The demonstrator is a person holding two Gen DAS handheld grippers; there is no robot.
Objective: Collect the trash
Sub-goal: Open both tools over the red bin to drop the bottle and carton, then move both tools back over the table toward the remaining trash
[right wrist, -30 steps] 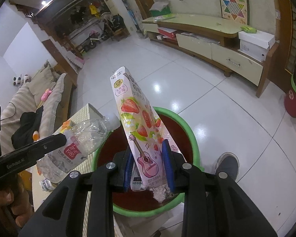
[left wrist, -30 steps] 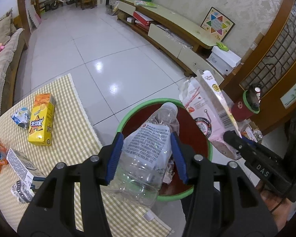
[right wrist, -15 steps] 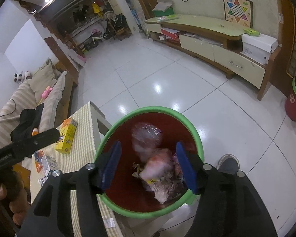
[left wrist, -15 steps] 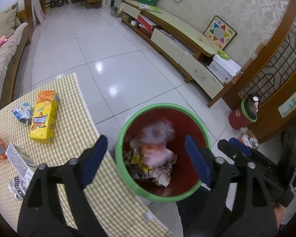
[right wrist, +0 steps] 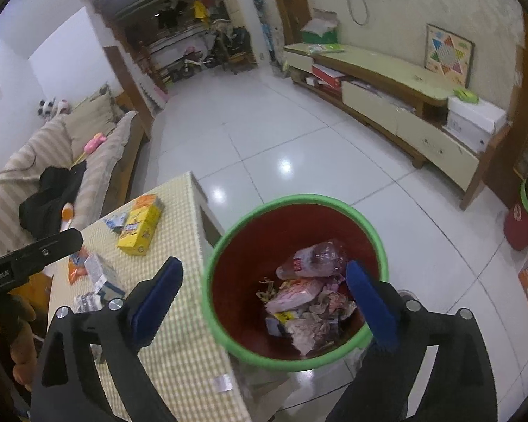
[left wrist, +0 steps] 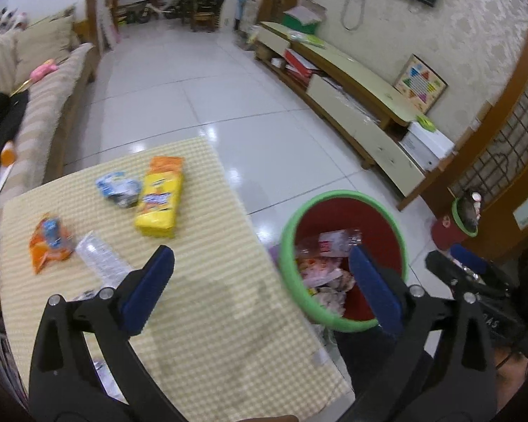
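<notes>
Both tools hang empty, jaws just spread wide, the plastic bottle (right wrist: 313,259) and pink carton (right wrist: 295,293) now lying in the green-rimmed bin (right wrist: 228,246). Remaining trash sits up-left of the left tool (left wrist: 260,290) on the desk (left wrist: 211,302); the yellow carton (left wrist: 160,201) lies lengthwise away, well apart from the right tool (right wrist: 264,302).

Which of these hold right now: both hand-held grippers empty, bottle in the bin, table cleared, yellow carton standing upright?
1. Both hand-held grippers, left and right, are open and empty. True.
2. The plastic bottle lies inside the green-rimmed bin. True.
3. The checked table is cleared of trash. False: the yellow carton and wrappers remain.
4. The yellow carton stands upright. False: it lies flat.
</notes>
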